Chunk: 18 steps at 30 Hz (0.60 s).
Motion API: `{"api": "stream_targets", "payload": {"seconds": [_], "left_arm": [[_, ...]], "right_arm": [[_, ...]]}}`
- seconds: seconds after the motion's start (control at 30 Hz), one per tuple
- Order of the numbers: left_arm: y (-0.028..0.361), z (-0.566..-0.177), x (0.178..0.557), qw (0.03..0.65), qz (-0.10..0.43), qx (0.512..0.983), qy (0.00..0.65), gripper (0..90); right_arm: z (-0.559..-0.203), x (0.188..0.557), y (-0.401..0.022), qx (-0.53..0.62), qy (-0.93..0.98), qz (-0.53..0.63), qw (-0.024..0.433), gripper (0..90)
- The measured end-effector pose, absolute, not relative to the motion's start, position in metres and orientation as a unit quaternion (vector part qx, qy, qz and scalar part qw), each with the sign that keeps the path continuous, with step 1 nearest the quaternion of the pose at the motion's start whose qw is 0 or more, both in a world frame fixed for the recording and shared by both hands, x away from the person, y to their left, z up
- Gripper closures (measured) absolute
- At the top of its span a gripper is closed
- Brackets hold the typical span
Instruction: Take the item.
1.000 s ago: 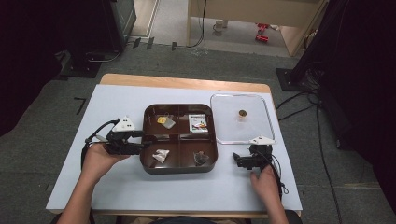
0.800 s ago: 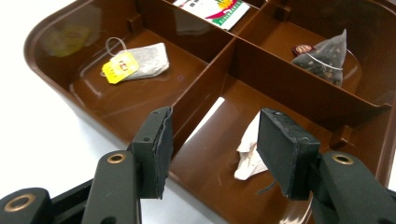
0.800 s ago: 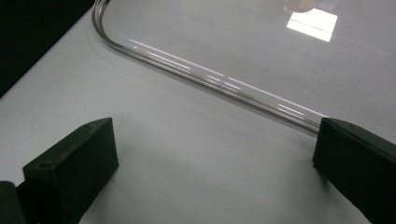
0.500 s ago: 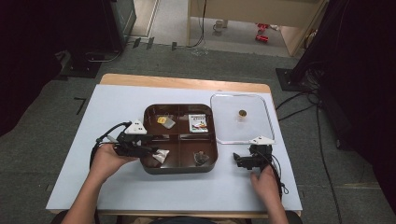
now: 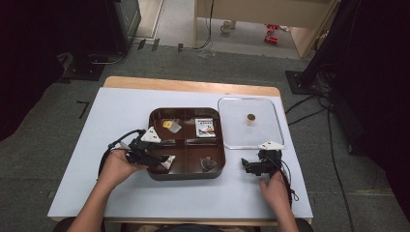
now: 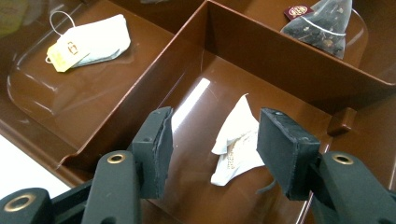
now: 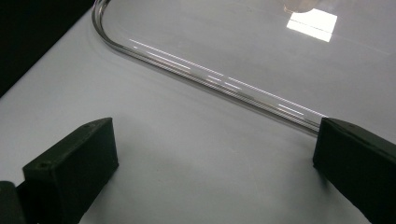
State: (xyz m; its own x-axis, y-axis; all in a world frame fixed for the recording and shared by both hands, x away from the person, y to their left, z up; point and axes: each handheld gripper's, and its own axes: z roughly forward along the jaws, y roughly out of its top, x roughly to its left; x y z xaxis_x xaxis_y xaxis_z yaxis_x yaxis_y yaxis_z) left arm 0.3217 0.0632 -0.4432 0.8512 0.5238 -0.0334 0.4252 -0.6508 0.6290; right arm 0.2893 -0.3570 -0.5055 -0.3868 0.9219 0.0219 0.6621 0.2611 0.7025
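A brown four-compartment tray [image 5: 188, 175] sits mid-table. My left gripper [image 5: 162, 160] reaches into its near-left compartment from the left. Its jaws stand open on either side of a crumpled white tea bag [image 6: 236, 140] lying on the compartment floor, and the pads are not pressing it. In the left gripper view the gripper [image 6: 215, 140] hovers just above that bag, with the tray's dividing wall [image 6: 261, 60] behind. My right gripper [image 5: 247, 167] rests on the table right of the tray, open wide with nothing between its jaws [image 7: 219, 140].
A tea bag with a yellow tag [image 5: 170, 125] lies in the far-left compartment, a printed packet [image 5: 205, 127] in the far-right, a dark pyramid tea bag [image 5: 208, 163] in the near-right. A clear lid [image 5: 232, 130] with a small knob [image 5: 250, 116] lies right of the tray, its edge [image 7: 210, 77] just beyond my right gripper.
My left gripper has moved right and down, from beside the tray's left rim into the near-left compartment over the white tea bag. The right gripper has stayed still.
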Motion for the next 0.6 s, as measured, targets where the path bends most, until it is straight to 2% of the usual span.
{"api": "stream_targets", "payload": {"seconds": [0.6], "left_arm": [[0.045, -0.451, 0.320, 0.289, 0.078, 0.926, 0.230, 50.1]], "right_arm": [[-0.506, 0.289, -0.357, 0.516, 0.768, 0.322, 0.202, 0.0]]}}
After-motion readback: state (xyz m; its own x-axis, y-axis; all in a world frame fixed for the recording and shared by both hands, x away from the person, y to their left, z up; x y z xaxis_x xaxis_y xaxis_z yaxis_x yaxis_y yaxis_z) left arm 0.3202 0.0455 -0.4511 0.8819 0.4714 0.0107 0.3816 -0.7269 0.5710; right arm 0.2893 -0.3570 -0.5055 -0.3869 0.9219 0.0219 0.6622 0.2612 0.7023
